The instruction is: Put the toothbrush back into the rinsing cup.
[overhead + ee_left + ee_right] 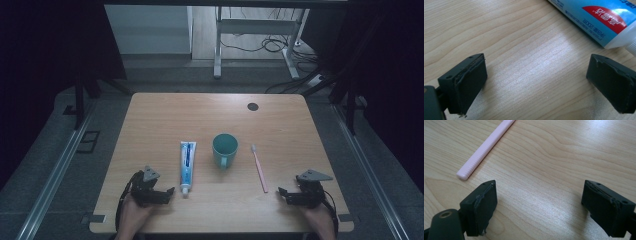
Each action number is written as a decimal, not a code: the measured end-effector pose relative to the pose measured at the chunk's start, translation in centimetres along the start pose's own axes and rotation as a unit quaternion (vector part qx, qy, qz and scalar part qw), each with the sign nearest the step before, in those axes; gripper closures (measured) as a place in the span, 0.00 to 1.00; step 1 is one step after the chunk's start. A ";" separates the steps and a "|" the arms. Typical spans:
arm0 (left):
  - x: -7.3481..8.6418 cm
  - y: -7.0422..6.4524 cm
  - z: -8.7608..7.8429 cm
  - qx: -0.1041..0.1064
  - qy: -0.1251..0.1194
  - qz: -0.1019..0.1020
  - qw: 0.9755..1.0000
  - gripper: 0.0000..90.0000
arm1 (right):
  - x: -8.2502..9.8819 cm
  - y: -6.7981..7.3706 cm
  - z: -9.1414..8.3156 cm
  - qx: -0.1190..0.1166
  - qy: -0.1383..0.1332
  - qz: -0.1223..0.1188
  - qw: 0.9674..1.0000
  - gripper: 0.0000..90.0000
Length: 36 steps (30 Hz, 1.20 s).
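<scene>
Toothpaste tube [187, 164] is laid left of the cup [225, 149], toothbrush [259, 168] right. Left gripper [171, 192] and right gripper [281, 191] are spread wide, nothing grasped.

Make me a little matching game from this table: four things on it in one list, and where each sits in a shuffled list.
Things:
1 toothpaste tube
2 teal mug
3 pink toothbrush
4 dark round spot

Places:
A far right part of the table
B right of the mug, near the right gripper
C middle of the table
D left of the mug, near the left gripper

Pairs: 1-D, 2-C, 3-B, 4-A
</scene>
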<state>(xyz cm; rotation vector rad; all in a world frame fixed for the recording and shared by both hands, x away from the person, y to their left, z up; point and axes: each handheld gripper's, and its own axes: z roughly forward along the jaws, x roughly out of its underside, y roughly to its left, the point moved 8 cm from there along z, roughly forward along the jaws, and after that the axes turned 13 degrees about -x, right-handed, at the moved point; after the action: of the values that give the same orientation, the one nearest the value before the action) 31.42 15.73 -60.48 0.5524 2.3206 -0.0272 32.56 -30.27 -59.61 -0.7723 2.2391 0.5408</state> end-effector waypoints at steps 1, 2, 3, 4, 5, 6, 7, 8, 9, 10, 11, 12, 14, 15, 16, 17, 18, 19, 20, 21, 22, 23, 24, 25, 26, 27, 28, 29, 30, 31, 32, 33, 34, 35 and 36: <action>0.0 0.0 0.0 0.000 0.000 0.000 1.000 0.04 | 0.0 0.0 0.0 0.000 0.000 0.000 1.000 0.14; 0.0 0.0 0.0 0.000 0.000 0.000 1.000 0.04 | 0.0 0.0 0.0 0.000 0.000 0.000 1.000 0.14; 0.0 0.0 0.0 -0.001 0.000 0.000 1.000 0.04 | 0.0 0.0 0.0 0.000 0.000 0.000 1.000 0.14; 0.0 0.0 0.0 0.000 0.000 0.000 1.000 0.04 | 0.0 0.0 0.0 0.000 0.000 0.000 1.000 0.15; 0.0 0.0 0.0 0.000 0.000 0.000 1.000 0.04 | 0.0 0.0 0.0 0.000 0.000 0.000 1.000 0.15; 0.0 0.0 0.0 -0.001 0.000 0.000 1.000 0.04 | 0.0 0.0 0.0 0.000 0.000 0.000 1.000 0.15; 0.0 0.0 0.0 0.000 0.000 0.000 1.000 0.04 | 0.0 0.0 0.0 0.000 0.000 0.000 1.000 0.15; 0.0 0.0 0.0 0.000 0.000 0.000 1.000 0.04 | 0.0 0.0 0.0 0.000 0.000 0.000 1.000 0.15; 0.0 0.0 0.0 0.000 0.000 0.000 1.000 0.04 | 0.0 0.0 0.0 0.000 0.000 0.000 1.000 0.15; 0.0 0.0 0.0 0.000 0.000 0.000 1.000 0.04 | 0.0 0.0 0.0 0.000 0.000 0.000 1.000 0.15; 0.0 0.0 0.0 0.000 0.000 0.000 1.000 0.04 | 0.0 0.0 0.0 0.000 0.000 0.000 1.000 0.15; 0.0 0.0 0.0 -0.001 0.000 0.000 1.000 0.04 | 0.0 0.0 0.0 0.000 0.000 0.000 1.000 0.15; 0.0 0.0 0.0 -0.001 0.000 0.000 1.000 0.04 | 0.0 0.0 0.0 0.000 0.000 0.000 1.000 0.15; 0.0 0.0 0.0 0.000 0.000 0.000 1.000 0.04 | 0.0 0.0 0.0 0.000 0.000 0.000 1.000 0.15; 0.0 0.0 0.0 0.000 0.000 0.000 1.000 0.04 | 0.0 0.0 0.0 0.000 0.000 0.000 1.000 0.15; 0.0 0.0 0.0 -0.001 0.000 0.000 1.000 0.04 | 0.0 0.0 0.0 0.000 0.000 0.000 1.000 0.15; 0.0 0.0 0.0 0.000 0.000 0.000 1.000 0.04 | 0.0 0.1 0.0 0.000 0.000 0.000 1.000 0.16; 0.0 0.0 0.0 -0.001 0.000 -0.001 1.000 0.04 | 0.0 0.1 0.0 0.000 0.000 0.001 1.000 0.16; 0.0 0.0 0.0 0.000 0.000 0.000 1.000 0.04 | 0.0 0.1 0.0 0.000 0.000 0.000 1.000 0.16; 0.0 0.0 0.0 -0.001 0.000 0.000 1.000 0.04 | 0.0 0.1 0.0 -0.001 0.000 0.000 1.000 0.16; 0.0 0.0 0.0 0.000 0.000 0.000 1.000 0.04 | 0.0 0.1 -0.1 -0.001 0.001 0.000 1.000 0.16; 0.0 0.0 0.0 0.000 0.000 -0.001 1.000 0.04 | 0.0 0.1 -0.1 -0.001 0.001 0.000 1.000 0.16; 0.0 0.0 0.0 0.000 0.000 -0.001 1.000 0.04 | 0.0 0.1 -0.1 -0.002 0.001 0.000 1.000 0.17; 0.0 0.0 0.0 -0.001 0.000 0.000 1.000 0.04 | 0.0 0.1 -0.1 -0.002 0.002 0.002 1.000 0.18; 0.0 0.0 0.0 -0.001 0.000 -0.001 1.000 0.04 | 0.0 0.2 -0.1 -0.003 0.002 0.001 1.000 0.19; 0.0 0.0 0.0 -0.001 0.000 -0.001 1.000 0.04 | -0.1 0.2 -0.1 -0.005 0.004 0.001 1.000 0.20; 0.0 0.0 0.0 -0.001 0.000 -0.001 1.000 0.04 | -0.1 0.2 -0.1 -0.005 0.004 0.001 1.000 0.20; 0.0 0.0 0.0 -0.001 0.000 -0.001 1.000 0.04 | -0.1 0.2 -0.2 -0.004 0.003 0.001 1.000 0.20; 0.0 0.0 0.0 -0.001 -0.001 -0.001 1.000 0.04 | -0.2 0.3 -0.2 -0.005 0.002 0.001 1.000 0.20; 0.0 0.0 0.0 -0.001 -0.001 -0.001 1.000 0.04 | -0.3 0.3 -0.3 -0.005 0.001 -0.001 1.000 0.21; 0.0 0.0 0.0 -0.001 -0.001 -0.001 1.000 0.04 | -0.4 0.4 -0.4 -0.004 -0.001 -0.001 1.000 0.21; 0.0 0.0 0.0 -0.001 -0.001 -0.001 1.000 0.04 | -0.5 0.4 -0.5 -0.003 -0.003 -0.002 1.000 0.22; 0.0 0.0 0.0 -0.001 -0.001 -0.001 1.000 0.04 | -0.6 0.4 -0.7 -0.004 -0.006 -0.001 1.000 0.23; 0.0 0.0 0.0 -0.001 -0.001 -0.001 1.000 0.04 | -0.7 0.4 -0.8 -0.003 -0.007 -0.002 1.000 0.23; 0.0 0.0 0.0 -0.001 -0.001 -0.001 1.000 0.04 | -0.8 0.4 -0.9 -0.003 -0.009 -0.001 1.000 0.24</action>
<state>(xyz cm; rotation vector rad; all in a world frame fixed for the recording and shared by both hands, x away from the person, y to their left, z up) 31.44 15.75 -60.46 0.5478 2.3197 -0.0263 32.37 -30.20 -58.35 -0.7699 2.2213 0.5517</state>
